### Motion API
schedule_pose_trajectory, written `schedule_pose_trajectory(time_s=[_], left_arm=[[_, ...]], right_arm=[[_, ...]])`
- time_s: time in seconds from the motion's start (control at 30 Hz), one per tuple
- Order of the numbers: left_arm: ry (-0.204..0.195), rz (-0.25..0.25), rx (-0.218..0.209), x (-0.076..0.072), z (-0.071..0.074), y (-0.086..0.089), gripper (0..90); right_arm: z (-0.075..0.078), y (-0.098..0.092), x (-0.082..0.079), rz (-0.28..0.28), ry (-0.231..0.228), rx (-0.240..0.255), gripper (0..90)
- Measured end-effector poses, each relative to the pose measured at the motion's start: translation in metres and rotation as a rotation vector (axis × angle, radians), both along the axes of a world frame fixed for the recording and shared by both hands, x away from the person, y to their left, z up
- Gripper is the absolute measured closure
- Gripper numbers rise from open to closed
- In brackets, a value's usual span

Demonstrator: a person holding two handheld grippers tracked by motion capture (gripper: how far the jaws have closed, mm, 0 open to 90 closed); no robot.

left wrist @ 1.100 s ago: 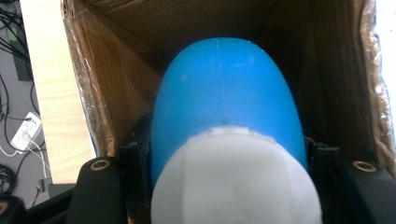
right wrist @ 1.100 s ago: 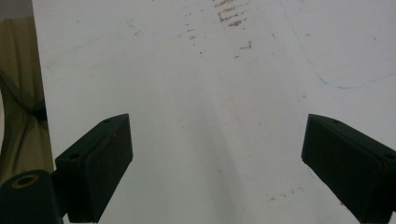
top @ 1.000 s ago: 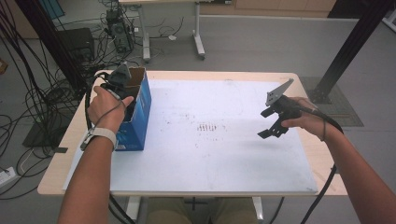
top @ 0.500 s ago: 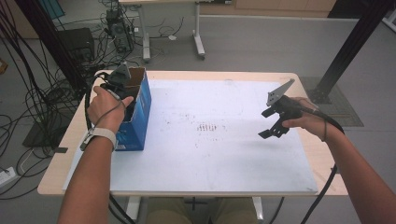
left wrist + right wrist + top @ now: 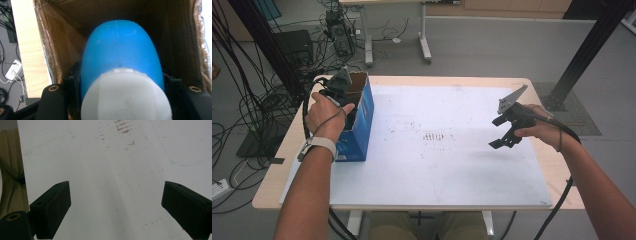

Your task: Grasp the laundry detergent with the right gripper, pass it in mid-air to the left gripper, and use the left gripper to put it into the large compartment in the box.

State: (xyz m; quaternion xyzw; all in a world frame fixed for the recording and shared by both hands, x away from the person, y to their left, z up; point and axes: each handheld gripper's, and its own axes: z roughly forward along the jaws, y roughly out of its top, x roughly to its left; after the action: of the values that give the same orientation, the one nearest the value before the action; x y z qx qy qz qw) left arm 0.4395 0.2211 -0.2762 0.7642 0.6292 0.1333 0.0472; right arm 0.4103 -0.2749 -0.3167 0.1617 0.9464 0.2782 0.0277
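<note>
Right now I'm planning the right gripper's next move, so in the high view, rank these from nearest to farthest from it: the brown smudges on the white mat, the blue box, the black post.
From the right gripper:
1. Brown smudges, on the white mat to its left.
2. Black post, behind it at the table's far right.
3. Blue box, across the table at the left edge.

Smooth, glossy blue-and-white plastic bottle lying inside a rough brown cardboard box, its glossy blue-printed outside resting on a matt white, scuffed mat.
</note>
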Motion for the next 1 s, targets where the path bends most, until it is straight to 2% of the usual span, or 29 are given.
schedule_pose_trajectory(time_s=[1.0], left_arm=[[-0.002, 0.008, -0.002, -0.0009, -0.0001, 0.0001, 37.0]], right_arm=[[-0.0001, 0.0002, -0.0007, 0.004, -0.003, 0.000, 8.8]])
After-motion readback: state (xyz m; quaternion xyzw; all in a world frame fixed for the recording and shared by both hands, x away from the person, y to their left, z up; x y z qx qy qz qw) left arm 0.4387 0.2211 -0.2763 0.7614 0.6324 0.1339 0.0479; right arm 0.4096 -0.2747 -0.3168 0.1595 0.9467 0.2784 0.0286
